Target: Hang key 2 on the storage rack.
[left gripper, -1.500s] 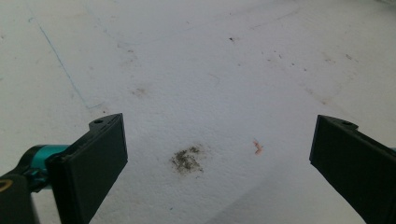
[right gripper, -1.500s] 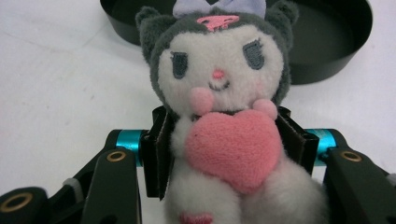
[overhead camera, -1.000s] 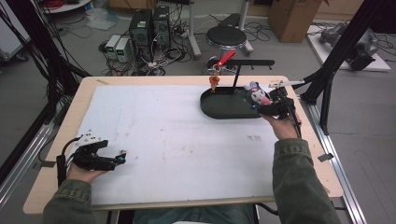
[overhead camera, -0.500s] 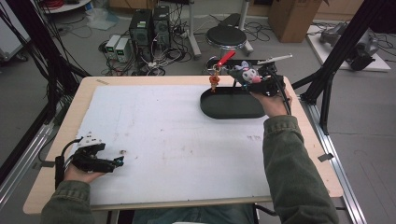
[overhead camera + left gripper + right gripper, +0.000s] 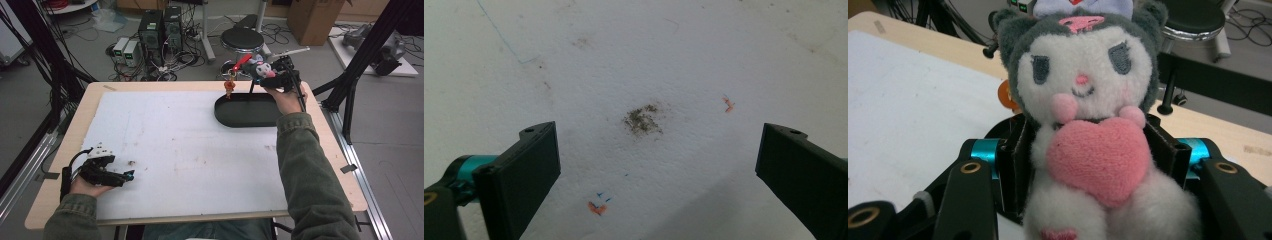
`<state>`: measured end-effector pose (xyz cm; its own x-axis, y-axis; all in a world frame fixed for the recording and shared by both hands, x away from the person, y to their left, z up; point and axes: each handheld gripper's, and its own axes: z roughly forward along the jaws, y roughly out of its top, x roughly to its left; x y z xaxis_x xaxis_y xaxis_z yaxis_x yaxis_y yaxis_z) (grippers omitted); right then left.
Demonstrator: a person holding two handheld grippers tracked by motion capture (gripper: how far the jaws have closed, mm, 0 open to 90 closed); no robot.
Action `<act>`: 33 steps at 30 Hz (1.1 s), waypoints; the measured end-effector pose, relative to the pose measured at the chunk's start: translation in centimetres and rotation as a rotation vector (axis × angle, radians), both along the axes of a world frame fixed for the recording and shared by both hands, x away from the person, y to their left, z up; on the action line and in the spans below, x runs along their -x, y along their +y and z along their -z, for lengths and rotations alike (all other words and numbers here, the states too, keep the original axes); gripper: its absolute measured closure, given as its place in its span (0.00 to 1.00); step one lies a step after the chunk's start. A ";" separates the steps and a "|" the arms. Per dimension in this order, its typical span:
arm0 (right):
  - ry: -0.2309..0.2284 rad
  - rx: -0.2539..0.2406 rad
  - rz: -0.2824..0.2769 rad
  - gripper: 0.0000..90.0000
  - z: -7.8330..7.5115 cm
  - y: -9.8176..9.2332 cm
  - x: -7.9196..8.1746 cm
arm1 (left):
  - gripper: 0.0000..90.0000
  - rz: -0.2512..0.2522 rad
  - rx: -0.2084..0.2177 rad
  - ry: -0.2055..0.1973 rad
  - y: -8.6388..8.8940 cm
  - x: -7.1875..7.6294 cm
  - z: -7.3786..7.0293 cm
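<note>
The right gripper point(image 5: 272, 75) has its jaws clamped on the plush toy point(image 5: 1088, 125), holding it up at one o'clock over the far rim of the black tray point(image 5: 250, 111). The carry looks underway; next it needs a landing spot. The left gripper point(image 5: 120, 176) rests gaping and empty at seven o'clock.

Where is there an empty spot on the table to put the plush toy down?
The white mat is bare from the left tongs across to the black tray. The tray's floor also looks free. It is crowded at the far right corner, where the right tongs hold the plush toy beside the hanging orange charm.
</note>
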<state>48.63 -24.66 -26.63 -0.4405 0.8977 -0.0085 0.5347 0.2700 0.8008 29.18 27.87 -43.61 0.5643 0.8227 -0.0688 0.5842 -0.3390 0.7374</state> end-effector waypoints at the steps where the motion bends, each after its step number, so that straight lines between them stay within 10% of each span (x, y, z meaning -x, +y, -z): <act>1: 0.000 0.001 0.004 0.50 -0.1 0.1 -0.2 | 0.05 0.001 0.000 0.000 0.0 0.0 0.0; 20: -0.001 -0.038 0.062 0.50 1.0 1.2 -2.1 | 0.05 -0.011 0.035 -0.033 0.3 0.2 -0.4; 27: 0.062 -0.061 0.105 0.48 1.2 0.8 -2.1 | 0.05 -0.012 0.039 -0.034 0.3 0.3 -0.4; 33: 0.060 -0.011 0.170 0.26 1.2 0.8 -1.5 | 0.05 -0.013 0.058 -0.032 0.4 0.3 -0.5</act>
<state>50.09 -23.90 -27.78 -0.2814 0.9593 0.0239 0.6191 0.1625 0.7684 28.90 28.32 -43.11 0.5559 0.8254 -0.0988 0.5640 -0.2872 0.7742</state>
